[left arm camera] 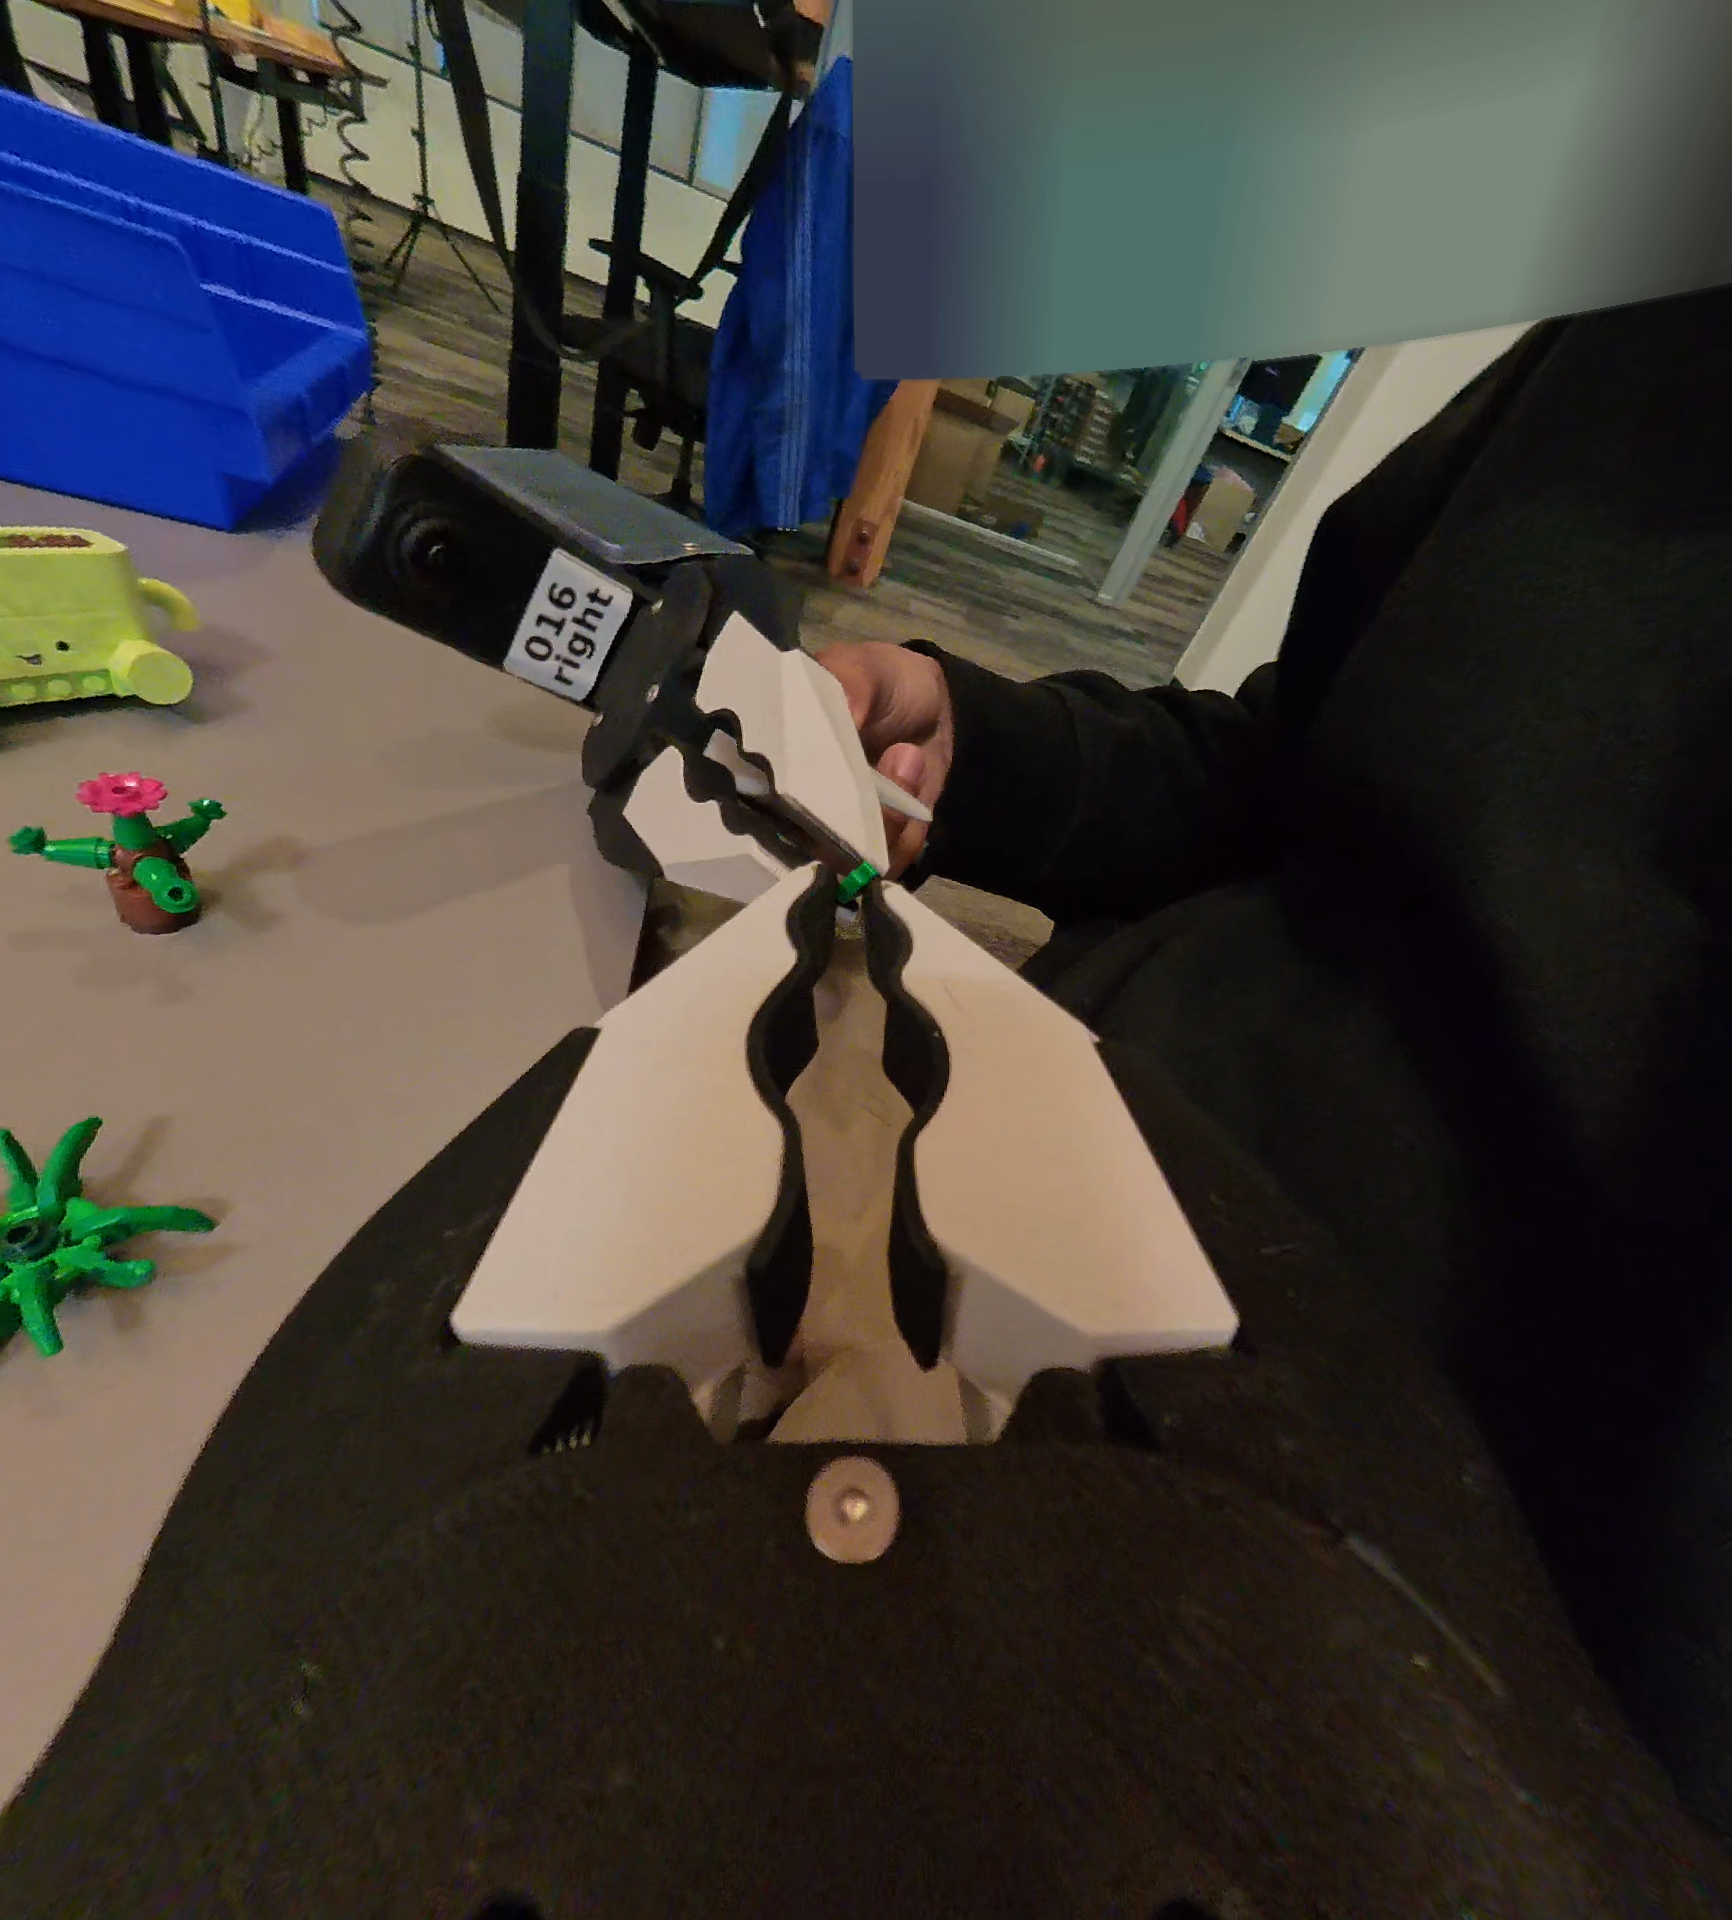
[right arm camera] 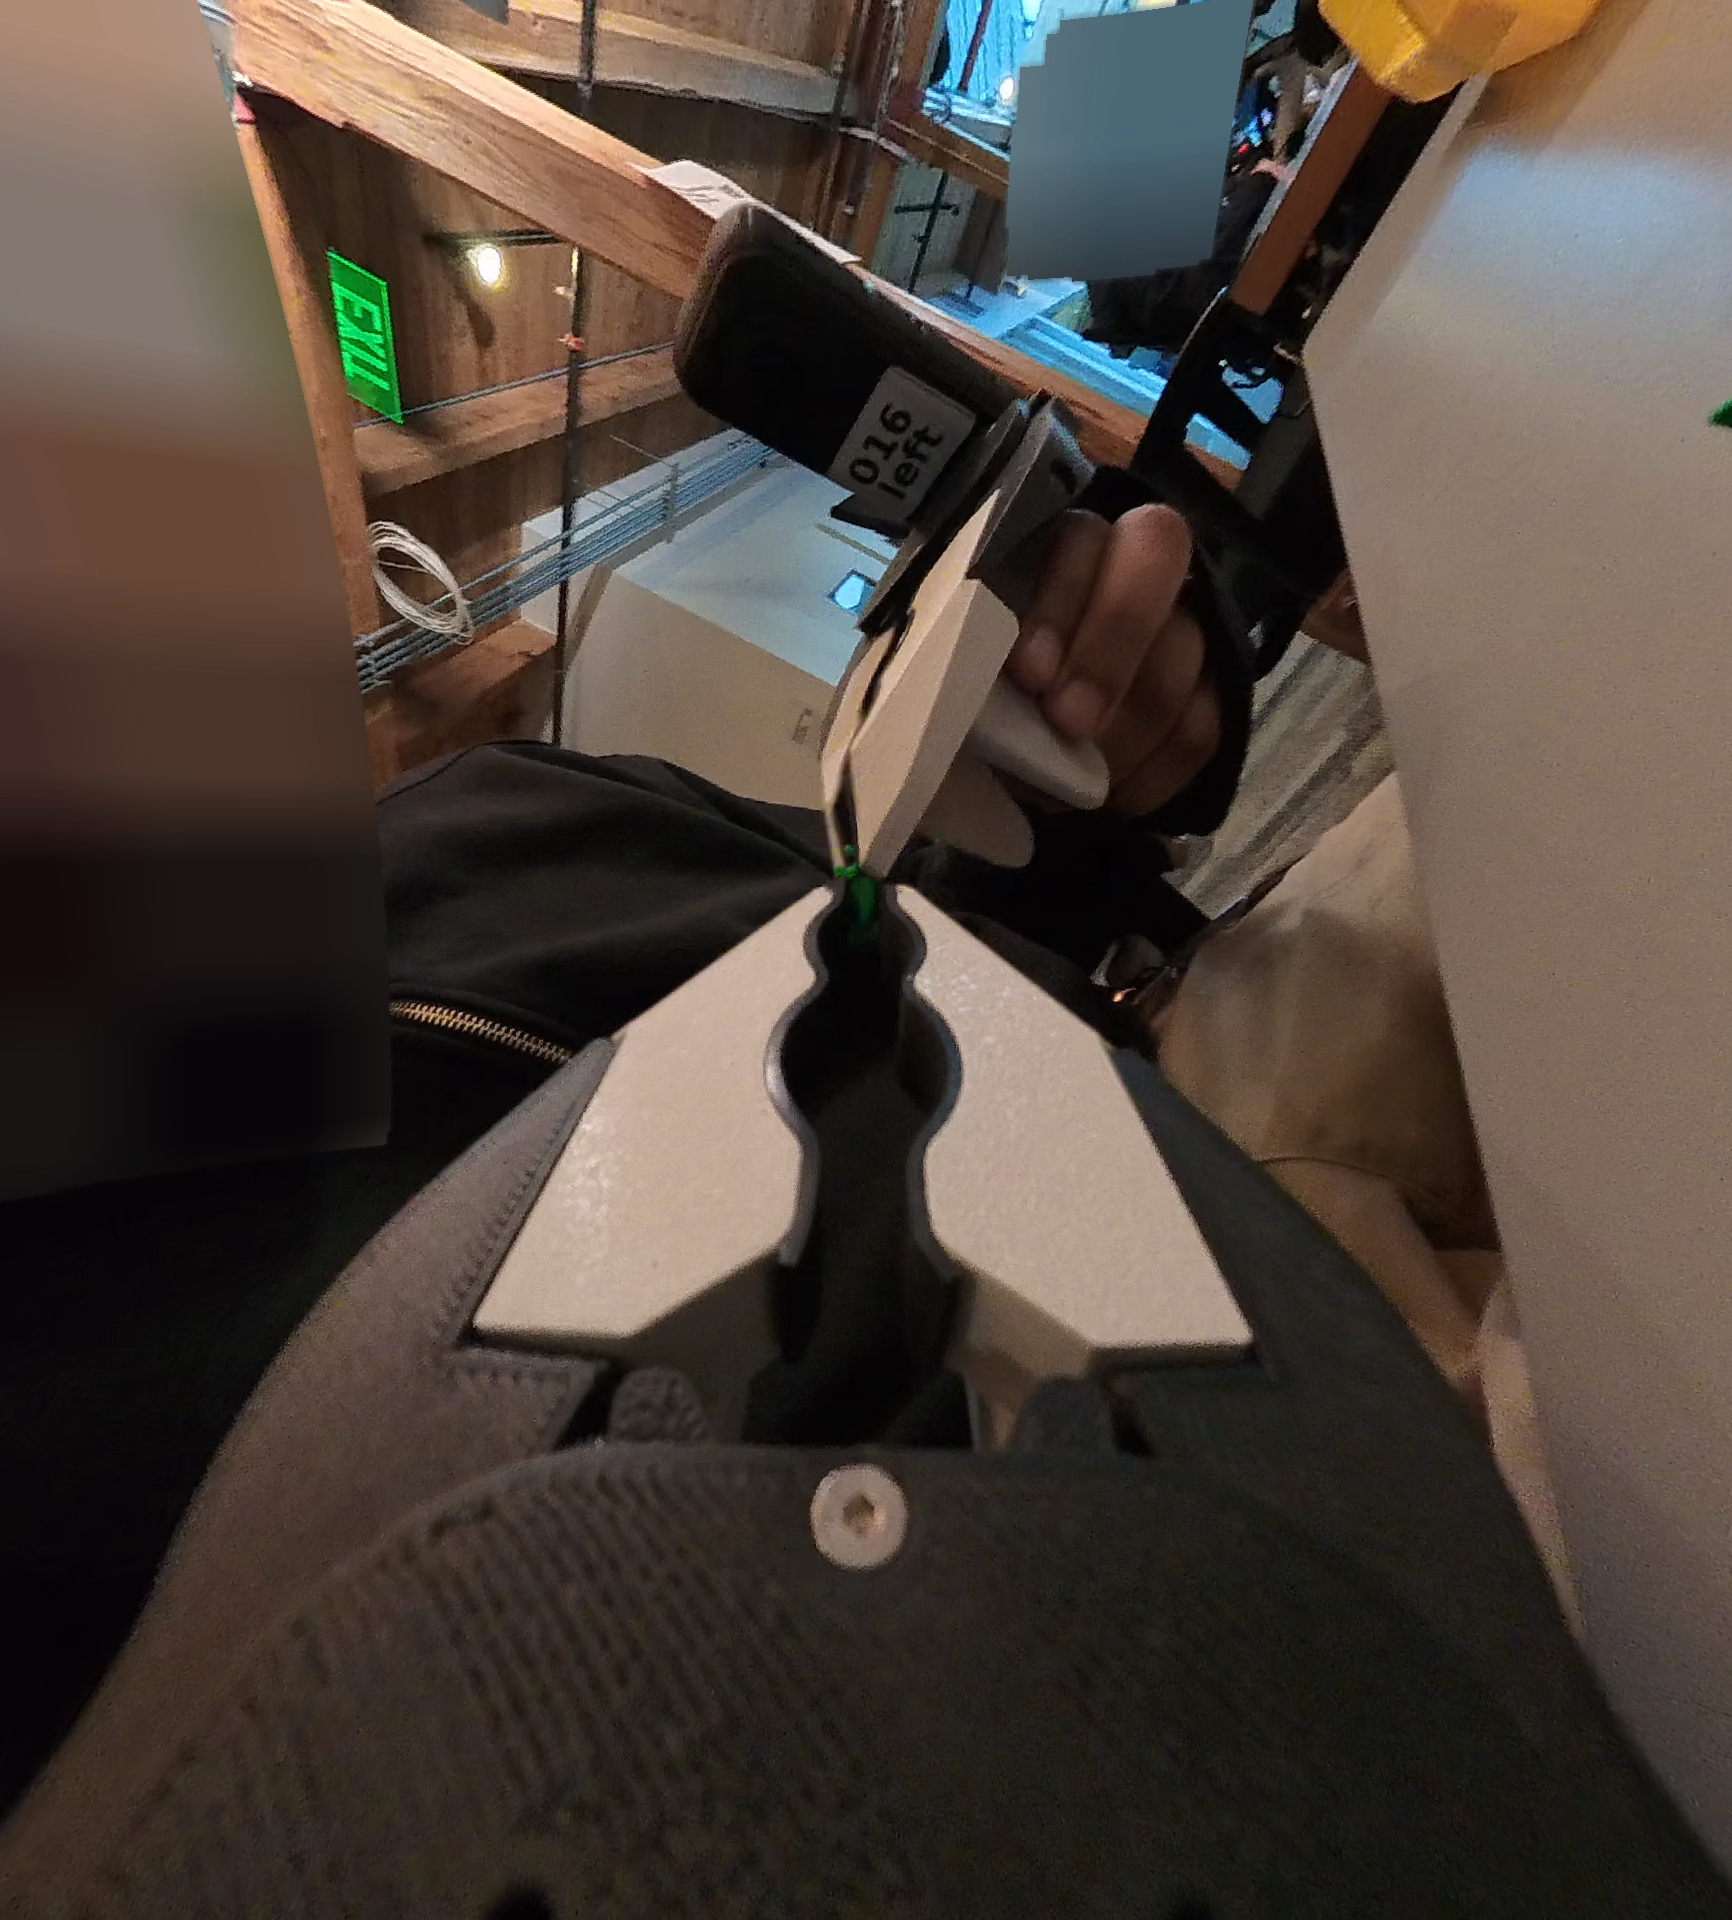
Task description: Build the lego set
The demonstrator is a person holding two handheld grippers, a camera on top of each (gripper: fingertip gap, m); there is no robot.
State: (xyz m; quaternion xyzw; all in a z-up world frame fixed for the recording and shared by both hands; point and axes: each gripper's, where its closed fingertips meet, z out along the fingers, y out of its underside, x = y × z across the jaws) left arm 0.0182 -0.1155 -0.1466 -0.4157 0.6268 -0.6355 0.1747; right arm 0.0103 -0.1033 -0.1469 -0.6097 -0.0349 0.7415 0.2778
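On the grey table (left arm camera: 342, 1039) in my left wrist view, a blue bin (left arm camera: 114, 312) stands at the far edge, its inside hidden from me. Near it lie a lime toy cart (left arm camera: 20, 634), a small flower build (left arm camera: 140, 852) and a green leaf piece (left arm camera: 26, 1252). My left gripper (left arm camera: 846, 883) pinches a tiny green piece (left arm camera: 857, 881) at its tips, off the table's edge, and the right gripper (left arm camera: 841, 854) meets it there. In the right wrist view, my right gripper (right arm camera: 860, 894) is nipped on the same green piece (right arm camera: 857, 899), with the left gripper (right arm camera: 849, 844) closed on it from above.
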